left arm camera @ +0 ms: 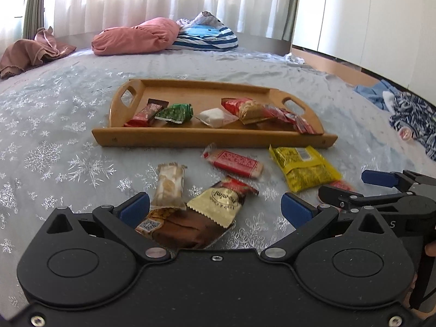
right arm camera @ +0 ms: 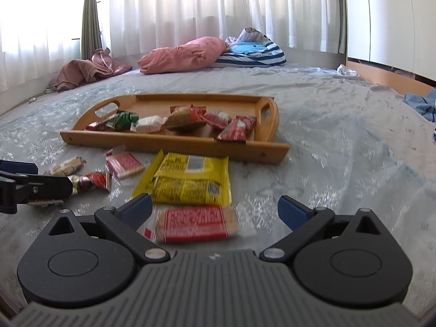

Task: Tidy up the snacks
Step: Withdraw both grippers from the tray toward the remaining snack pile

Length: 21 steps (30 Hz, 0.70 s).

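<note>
A wooden tray (left arm camera: 207,136) (right arm camera: 169,144) lies on the bed with several wrapped snacks in it. On the bedspread in front lie a yellow packet (left arm camera: 305,169) (right arm camera: 188,179), a red wafer pack (left arm camera: 234,163) (right arm camera: 124,164), a pale nut bar (left arm camera: 169,185) (right arm camera: 66,166) and a gold and brown packet (left arm camera: 207,212). My left gripper (left arm camera: 215,209) is open, low over the gold and brown packet. My right gripper (right arm camera: 214,208) is open, with a red biscuit pack (right arm camera: 194,223) lying between its fingers. It shows at the right of the left wrist view (left arm camera: 351,188).
A pink pillow (left arm camera: 136,36) (right arm camera: 185,54) and a striped blue pillow (left arm camera: 207,34) lie at the bed's far end under white curtains. Brown cloth (left arm camera: 30,51) lies far left. Blue and patterned clothes (left arm camera: 403,106) lie on the right. White wardrobe doors (right arm camera: 392,19) stand right.
</note>
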### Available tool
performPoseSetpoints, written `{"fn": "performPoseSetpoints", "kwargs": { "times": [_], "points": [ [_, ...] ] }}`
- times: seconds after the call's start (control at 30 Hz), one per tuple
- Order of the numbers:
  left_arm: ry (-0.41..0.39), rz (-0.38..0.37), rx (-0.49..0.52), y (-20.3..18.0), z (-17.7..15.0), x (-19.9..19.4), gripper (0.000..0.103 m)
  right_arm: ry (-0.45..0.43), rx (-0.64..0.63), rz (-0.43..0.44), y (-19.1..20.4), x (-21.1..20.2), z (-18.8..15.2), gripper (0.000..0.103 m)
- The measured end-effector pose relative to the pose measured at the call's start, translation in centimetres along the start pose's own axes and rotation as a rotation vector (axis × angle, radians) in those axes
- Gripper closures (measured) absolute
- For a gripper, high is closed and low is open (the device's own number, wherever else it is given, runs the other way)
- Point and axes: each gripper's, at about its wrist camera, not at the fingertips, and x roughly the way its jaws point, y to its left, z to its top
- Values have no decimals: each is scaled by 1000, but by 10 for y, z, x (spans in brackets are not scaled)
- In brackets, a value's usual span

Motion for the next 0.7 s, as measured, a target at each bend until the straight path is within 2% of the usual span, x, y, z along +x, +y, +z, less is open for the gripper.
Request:
{"fn": "performPoseSetpoints", "kwargs": {
  "times": [0.17,0.33,0.43,0.6,0.7],
  "points": [
    [-6,6,-8,-1,-8,0,0,19,13,-8,-1,5,-4,0],
    [-18,-8,-23,0,-14,-6,3,-3,-30,-19,4,7,-12,0],
    [-17,-38,-23,0,-15,-12,10,-4,-73,-23,9,9,-13,0],
    [-9,-101,-16,-1,-14,-21,24,6,-62,-5,6,10,-12,0],
    [-15,-121,-10,-3,-13,-24,27,1,-70,-8,7,10,-12,0]
  ]
}}
